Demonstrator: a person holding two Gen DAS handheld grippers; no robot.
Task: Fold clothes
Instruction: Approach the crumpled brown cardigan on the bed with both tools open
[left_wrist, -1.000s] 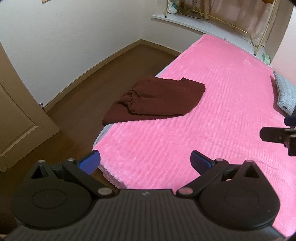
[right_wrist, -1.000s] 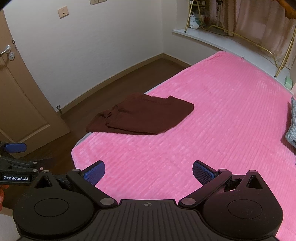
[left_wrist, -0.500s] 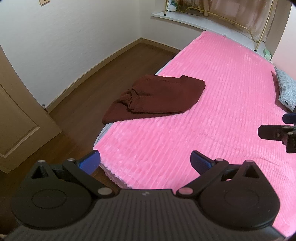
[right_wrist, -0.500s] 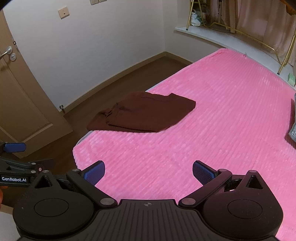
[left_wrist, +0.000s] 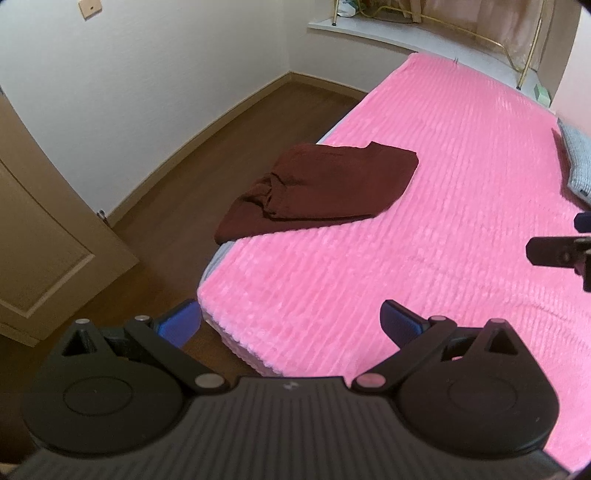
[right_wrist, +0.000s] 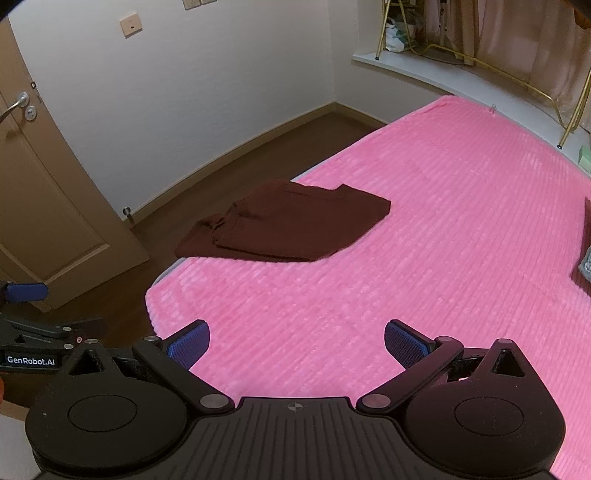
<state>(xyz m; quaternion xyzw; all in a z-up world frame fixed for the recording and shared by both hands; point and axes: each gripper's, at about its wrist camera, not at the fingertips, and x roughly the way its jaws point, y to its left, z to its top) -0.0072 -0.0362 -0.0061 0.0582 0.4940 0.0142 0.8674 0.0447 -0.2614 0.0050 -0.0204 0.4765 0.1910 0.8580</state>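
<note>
Both my grippers hang over the near end of the bed (right_wrist: 461, 206), holding nothing. Left gripper (left_wrist: 291, 325) has its jaws spread wide; right gripper (right_wrist: 297, 343) is wide too. Left one sits above the bed's near-left corner, partly over the floor (left_wrist: 155, 206).

The dark brown garment (left_wrist: 325, 184) lies at the bed's left edge, well apart from both grippers. It looks layered: flat panel on the inner side, bunched seam toward the edge. Its outer end appears to hang past the left edge, over the floor. This could be a finished rough fold or a piece awaiting folding; I can't tell which.

Risks as I judge them:
- Overhanging end is the weak spot. Any tug toward the edge, or a grip on only the top layer, could drag the whole piece off onto the floor.
- Layers may separate if I pinch one ply; the fold then skews or opens.
- Plush pink cover is ribbed and soft. Jaws driven too low could catch the cover with the cloth and lift both.
- Bunched seam area is thick and uneven; a grip there may slip.
- Grey cloth (left_wrist: 578, 162) at the bed's right edge is far off and unlikely to interfere.
</note>
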